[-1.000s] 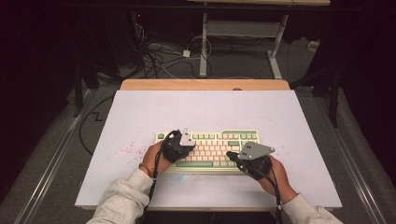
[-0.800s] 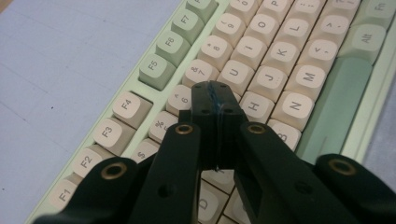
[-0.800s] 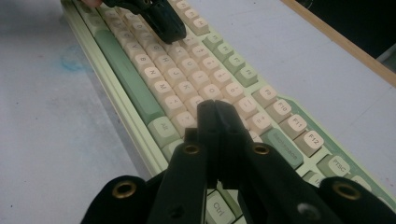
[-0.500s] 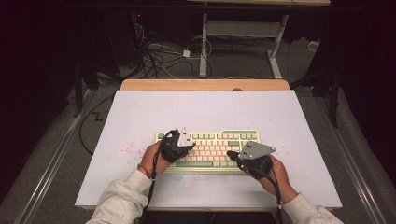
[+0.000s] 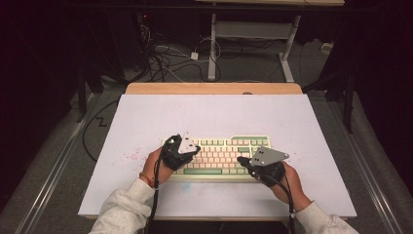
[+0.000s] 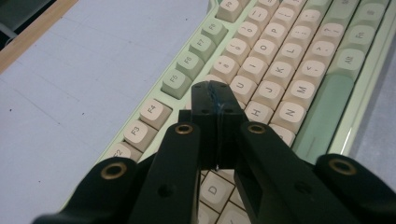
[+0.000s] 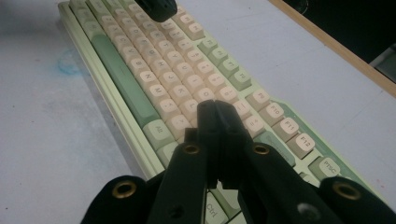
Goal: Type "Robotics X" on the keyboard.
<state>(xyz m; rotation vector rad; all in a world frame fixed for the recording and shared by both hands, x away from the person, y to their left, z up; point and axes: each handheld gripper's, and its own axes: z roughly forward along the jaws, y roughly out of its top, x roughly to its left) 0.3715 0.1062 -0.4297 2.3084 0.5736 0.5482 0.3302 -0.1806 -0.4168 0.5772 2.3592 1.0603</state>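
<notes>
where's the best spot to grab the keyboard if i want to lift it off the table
Probably the two short ends of the keyboard, one hand-held gripper from each side. It lies flat, long and low on the table, so the thin side rims are what jaws could span. The left hand-held gripper and right hand-held gripper are shut and would need opening.

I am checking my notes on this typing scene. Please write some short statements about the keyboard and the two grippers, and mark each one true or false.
1. Both grippers are shut with nothing between their fingers. True: left gripper, right gripper.
2. The keyboard lies on a white table. True.
3. The left gripper is over the number pad. False: its tips are over the letter keys near U and J.
4. The long space bar is red. False: it is green.
5. The right gripper lifts the keyboard. False: the keyboard lies flat.
</notes>
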